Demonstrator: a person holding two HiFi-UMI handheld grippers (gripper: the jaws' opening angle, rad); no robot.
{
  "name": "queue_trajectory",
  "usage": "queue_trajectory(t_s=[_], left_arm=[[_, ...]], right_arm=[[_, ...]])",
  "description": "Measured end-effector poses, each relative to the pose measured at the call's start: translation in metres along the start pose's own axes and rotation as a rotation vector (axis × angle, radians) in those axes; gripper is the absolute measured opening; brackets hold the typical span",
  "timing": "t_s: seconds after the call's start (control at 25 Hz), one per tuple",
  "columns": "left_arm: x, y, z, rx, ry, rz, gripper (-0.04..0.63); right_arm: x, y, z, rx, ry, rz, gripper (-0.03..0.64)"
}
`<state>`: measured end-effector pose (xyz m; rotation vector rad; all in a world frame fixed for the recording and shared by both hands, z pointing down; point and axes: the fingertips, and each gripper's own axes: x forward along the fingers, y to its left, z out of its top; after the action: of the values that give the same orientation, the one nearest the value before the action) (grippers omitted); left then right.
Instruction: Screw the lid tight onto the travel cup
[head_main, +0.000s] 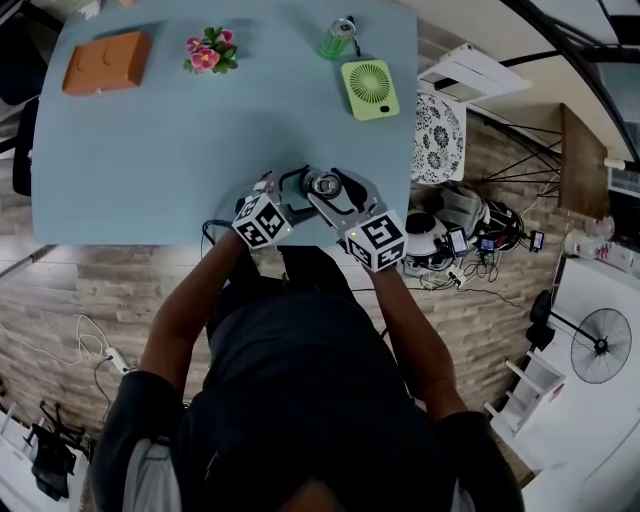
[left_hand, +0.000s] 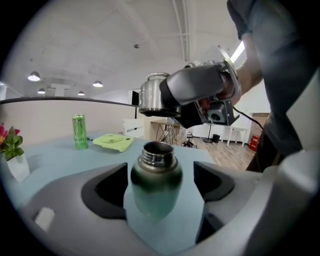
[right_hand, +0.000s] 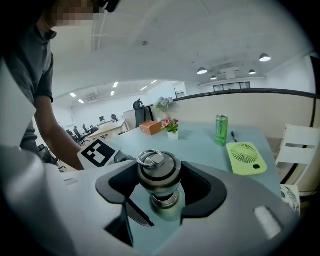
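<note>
Both tilted downward, left gripper (left_hand: 160, 186) gapes round the cup (left_hand: 156, 172), right gripper (right_hand: 161, 182) clamps the lid (right_hand: 158, 169) above it.

Looks down on a pale blue worktop (head_main: 200, 150) set on a grey-brown plank floor (head_main: 100, 280). Takes in, to its right, a white perforated chair (head_main: 438, 135), a white slatted rack (head_main: 475, 72) and a brown wooden board (head_main: 580, 150), with a tangle of cables and small devices (head_main: 480, 240) near the worktop's corner. Catches a pedestal fan (head_main: 600, 345) at lower right and a power strip with white cords (head_main: 112, 358) at lower left. Opens, from worktop level, onto a broad white ceiling (right_hand: 165, 45) dotted with round lamps (left_hand: 34, 76) and strip lights (right_hand: 116, 85), above distant desks and office chairs (right_hand: 82, 132).
</note>
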<state>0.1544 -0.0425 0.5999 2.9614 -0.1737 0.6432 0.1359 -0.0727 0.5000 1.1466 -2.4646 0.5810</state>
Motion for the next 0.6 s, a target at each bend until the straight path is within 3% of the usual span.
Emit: queue_trajectory(t_s=[0.6], left_arm=[[0.021, 0.003, -0.014, 0.021, 0.003, 0.016, 0.439]], right_arm=[[0.020, -0.004, -0.032, -0.002, 0.050, 0.055, 0.265]])
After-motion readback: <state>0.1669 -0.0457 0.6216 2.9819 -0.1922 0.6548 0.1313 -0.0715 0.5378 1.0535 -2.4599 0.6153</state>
